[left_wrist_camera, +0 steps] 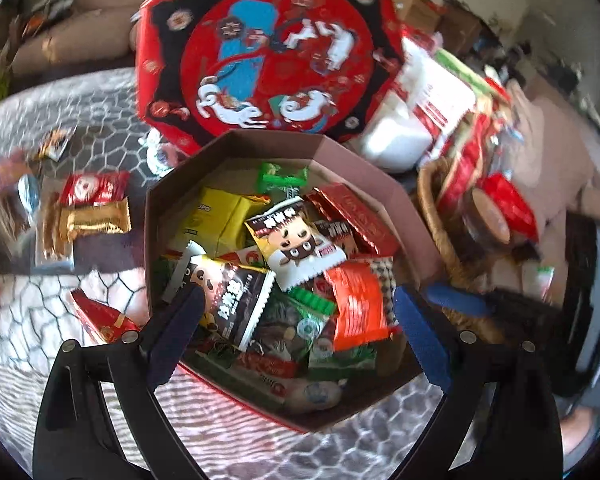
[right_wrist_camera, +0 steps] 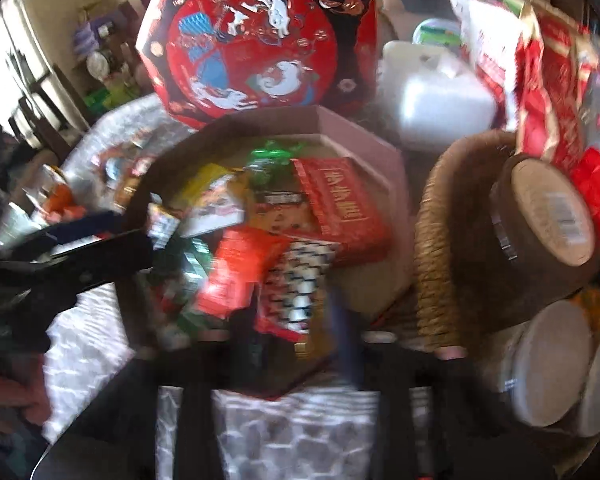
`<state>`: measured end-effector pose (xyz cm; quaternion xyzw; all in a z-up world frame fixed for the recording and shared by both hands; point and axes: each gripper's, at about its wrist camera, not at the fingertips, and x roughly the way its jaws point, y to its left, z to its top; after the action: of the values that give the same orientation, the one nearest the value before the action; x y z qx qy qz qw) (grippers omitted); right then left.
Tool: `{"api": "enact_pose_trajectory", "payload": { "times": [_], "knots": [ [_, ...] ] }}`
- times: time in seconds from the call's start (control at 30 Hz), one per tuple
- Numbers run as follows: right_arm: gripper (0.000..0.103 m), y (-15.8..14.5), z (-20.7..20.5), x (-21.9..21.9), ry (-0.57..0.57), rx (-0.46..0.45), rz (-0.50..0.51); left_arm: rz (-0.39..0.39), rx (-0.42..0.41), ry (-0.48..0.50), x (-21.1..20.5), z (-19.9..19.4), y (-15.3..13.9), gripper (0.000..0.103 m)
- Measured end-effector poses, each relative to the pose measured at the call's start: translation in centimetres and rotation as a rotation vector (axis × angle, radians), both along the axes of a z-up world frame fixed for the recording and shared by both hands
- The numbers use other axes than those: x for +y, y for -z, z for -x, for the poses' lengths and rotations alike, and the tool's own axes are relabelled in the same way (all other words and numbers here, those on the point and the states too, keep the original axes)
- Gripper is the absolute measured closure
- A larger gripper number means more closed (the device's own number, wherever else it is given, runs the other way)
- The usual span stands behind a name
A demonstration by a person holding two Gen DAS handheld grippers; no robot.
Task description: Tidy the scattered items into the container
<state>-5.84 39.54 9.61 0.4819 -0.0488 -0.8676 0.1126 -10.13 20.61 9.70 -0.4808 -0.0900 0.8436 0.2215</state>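
Observation:
An octagonal box (left_wrist_camera: 236,152) (right_wrist_camera: 360,136) stands open on the patterned cloth, piled with snack packets. My left gripper (left_wrist_camera: 296,324) hovers over its near side, jaws wide open and nothing between them. Loose on the cloth to the left lie a gold packet (left_wrist_camera: 96,220), a red packet (left_wrist_camera: 92,190) and another red packet (left_wrist_camera: 104,316). The right wrist view is blurred. My right gripper (right_wrist_camera: 296,328) stands over the box's near edge with its fingers apart. A red checkered packet (right_wrist_camera: 296,296) lies on the pile between them. The left gripper (right_wrist_camera: 80,248) shows at that view's left edge.
The box's red lid (left_wrist_camera: 268,52) (right_wrist_camera: 260,40) leans upright behind it. A wicker basket (left_wrist_camera: 436,220) (right_wrist_camera: 432,240) with round jars (right_wrist_camera: 552,212) crowds the right side. A white tub (left_wrist_camera: 396,136) and red bags stand behind. More small wrappers (left_wrist_camera: 54,144) lie at the far left.

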Motion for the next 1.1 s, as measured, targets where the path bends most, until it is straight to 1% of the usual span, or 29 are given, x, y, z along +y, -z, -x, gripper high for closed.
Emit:
{"api": "enact_pose_trajectory", "payload": {
  "times": [0.03,0.07,0.13,0.17,0.2,0.27,0.3,0.33,0.4,0.43,0.47,0.53,0.63,0.67,0.7,0.8,0.9,0.97,1.03,1.07,1.1],
  "knots": [
    [0.030,0.0,0.1,-0.5,-0.003,0.004,0.010,-0.017,-0.008,-0.009,-0.3,0.2,0.0,0.008],
    [0.031,0.2,0.3,-1.0,-0.009,0.000,0.014,-0.026,-0.013,-0.019,-0.7,0.3,0.0,0.008],
    [0.032,0.9,0.9,-2.3,-0.025,-0.018,0.002,-0.018,-0.012,-0.037,-1.4,0.5,0.0,0.008],
    [0.034,1.4,1.1,-2.9,-0.033,-0.028,-0.010,-0.011,-0.012,-0.043,-1.7,0.6,-0.1,0.008],
    [0.038,2.0,1.4,-3.6,-0.044,-0.042,-0.031,-0.008,-0.014,-0.046,-2.0,0.6,-0.1,0.008],
    [0.058,2.9,1.3,-4.5,-0.061,-0.041,-0.063,-0.004,-0.012,-0.050,-2.5,0.7,-0.1,0.008],
    [0.061,3.1,1.3,-4.6,-0.058,-0.034,-0.076,0.002,-0.007,-0.050,-2.8,0.7,-0.2,0.008],
    [0.063,3.1,1.3,-4.4,-0.050,-0.029,-0.066,0.007,-0.005,-0.047,-2.9,0.8,-0.2,0.008],
    [0.078,2.5,1.5,-2.8,-0.017,-0.035,0.063,0.012,-0.002,-0.041,-3.0,0.8,-0.1,0.008],
    [0.080,2.1,1.7,-1.9,0.010,-0.027,0.101,0.011,-0.004,-0.035,-2.9,0.7,0.0,0.008],
    [0.080,1.6,1.8,-1.3,0.032,-0.012,0.092,0.011,-0.007,-0.031,-2.9,0.7,0.1,0.007],
    [0.082,0.7,2.2,-0.7,0.044,0.013,0.021,0.013,-0.011,-0.024,-2.6,0.5,0.3,0.007],
    [0.084,0.1,2.8,-0.3,0.024,0.001,0.030,0.007,-0.023,-0.016,-2.3,0.4,0.7,0.007],
    [0.085,-0.3,2.8,-0.5,0.016,0.011,0.001,0.008,-0.024,-0.014,-2.2,0.2,0.8,0.007],
    [0.085,-0.6,2.9,-1.0,0.000,0.024,-0.037,0.009,-0.024,-0.013,-2.2,0.1,0.9,0.007],
    [0.085,-0.5,3.4,-2.2,-0.063,0.019,-0.024,0.007,-0.030,-0.017,-2.3,-0.2,1.1,0.007],
    [0.085,-0.4,3.2,-5.2,-0.133,0.064,-0.131,0.020,-0.031,-0.022,-2.8,-0.5,1.0,0.007],
    [0.086,-0.6,3.4,-6.5,-0.165,0.086,-0.174,0.026,-0.032,-0.034,-3.7,-0.7,1.0,0.005],
    [0.086,-0.8,4.0,-7.6,-0.205,0.090,-0.177,0.026,-0.034,-0.041,-4.7,-1.1,1.0,0.005],
    [0.086,-1.0,4.2,-8.0,-0.227,0.094,-0.161,0.026,-0.034,-0.046,-5.2,-1.3,0.9,0.005],
    [0.086,-1.2,4.4,-8.4,-0.255,0.093,-0.125,0.026,-0.032,-0.053,-5.9,-1.6,0.8,0.005]
  ]
}}
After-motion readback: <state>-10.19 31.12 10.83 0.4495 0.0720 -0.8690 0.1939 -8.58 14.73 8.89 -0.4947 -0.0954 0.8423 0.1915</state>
